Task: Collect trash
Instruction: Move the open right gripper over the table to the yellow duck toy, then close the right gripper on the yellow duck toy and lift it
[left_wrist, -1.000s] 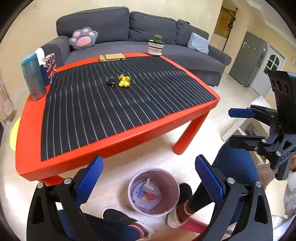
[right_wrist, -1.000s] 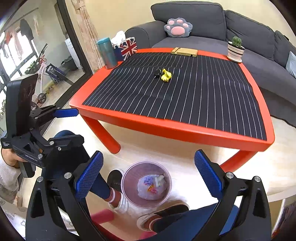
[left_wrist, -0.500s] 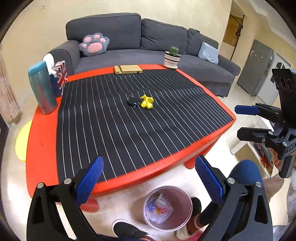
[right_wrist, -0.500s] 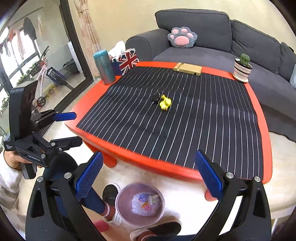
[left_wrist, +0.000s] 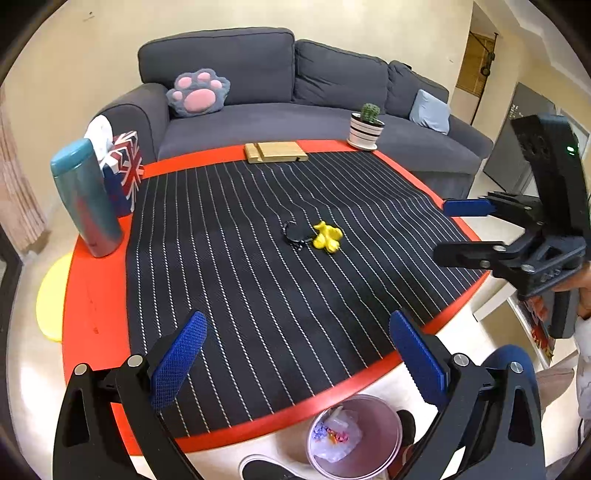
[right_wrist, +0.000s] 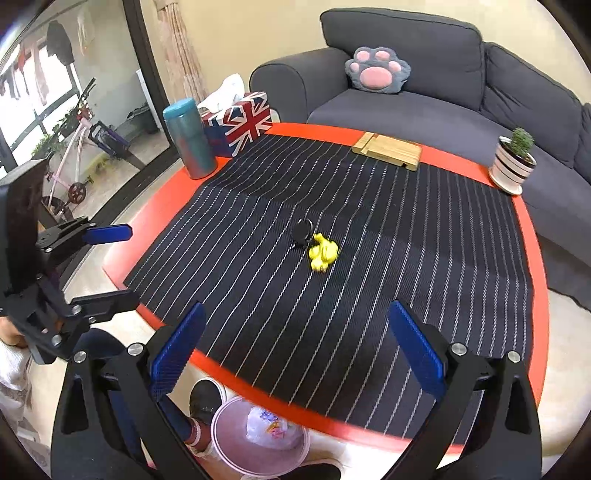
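Observation:
A crumpled yellow scrap (left_wrist: 327, 238) (right_wrist: 323, 252) lies mid-table on the striped black mat (left_wrist: 258, 280), touching a small black item (left_wrist: 295, 233) (right_wrist: 302, 230). A pink bin (left_wrist: 354, 435) (right_wrist: 258, 435) holding wrappers stands on the floor under the table's near edge. My left gripper (left_wrist: 299, 363) hovers open over the mat's near edge, empty. My right gripper (right_wrist: 297, 349) is open too, also empty, above the near edge. Each gripper shows in the other's view: right gripper (left_wrist: 469, 230), left gripper (right_wrist: 107, 266).
On the red table (left_wrist: 92, 295): a teal bottle (left_wrist: 86, 199), a Union Jack tissue box (left_wrist: 123, 171), a wooden stand (left_wrist: 275, 152) and a potted cactus (left_wrist: 366, 127). A grey sofa (left_wrist: 295, 96) stands behind. A person's shoes and legs flank the bin.
Both grippers have risen and moved forward from above the bin to above the table's near edge. The bin has slid to the bottom of both views. Both stay open.

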